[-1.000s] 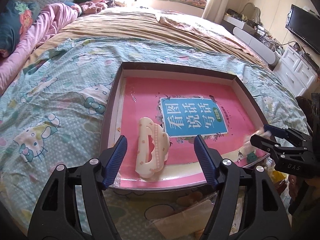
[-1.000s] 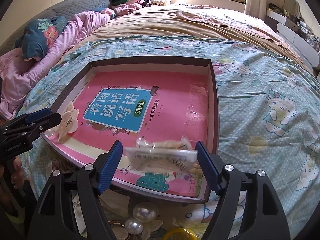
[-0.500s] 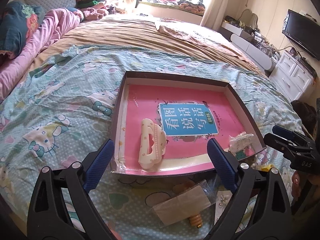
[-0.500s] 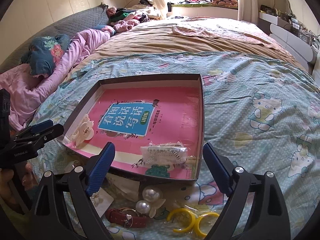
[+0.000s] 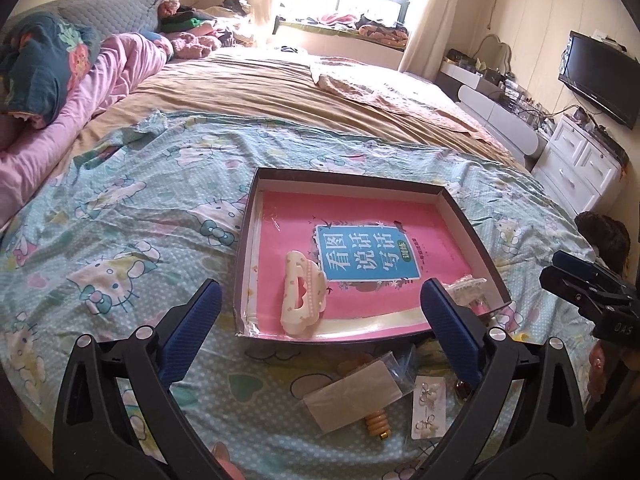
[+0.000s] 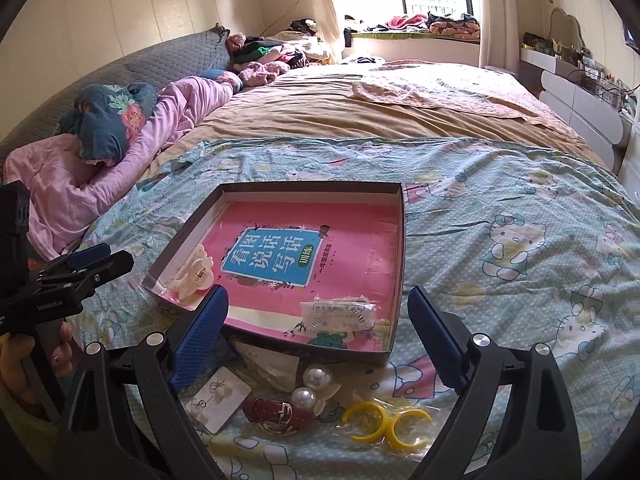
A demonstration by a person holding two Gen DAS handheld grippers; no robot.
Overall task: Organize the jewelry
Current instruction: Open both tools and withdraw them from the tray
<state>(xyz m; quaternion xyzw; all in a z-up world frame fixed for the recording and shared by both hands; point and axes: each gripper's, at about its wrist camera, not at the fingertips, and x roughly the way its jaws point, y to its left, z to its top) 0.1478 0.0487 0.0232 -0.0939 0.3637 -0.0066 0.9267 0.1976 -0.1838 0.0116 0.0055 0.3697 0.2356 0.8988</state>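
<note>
Lying in the tray (image 5: 472, 232), the hair claw (image 5: 302, 294) sits beyond the spread, empty left gripper (image 5: 320, 328); only the right view shows yellow hoops (image 6: 386, 424) before the equally spread, empty right gripper (image 6: 318, 332).

Left gripper (image 5: 320, 330): fingers spread wide, empty.
Tray (image 5: 460, 216): pink-lined, on bedsheet (image 5: 120, 240).
Hair claw (image 5: 302, 298): cream, inside tray, near front-left.
Earring card (image 5: 429, 406): on bedsheet, below tray.
Right gripper (image 5: 560, 270): at right edge.
</note>
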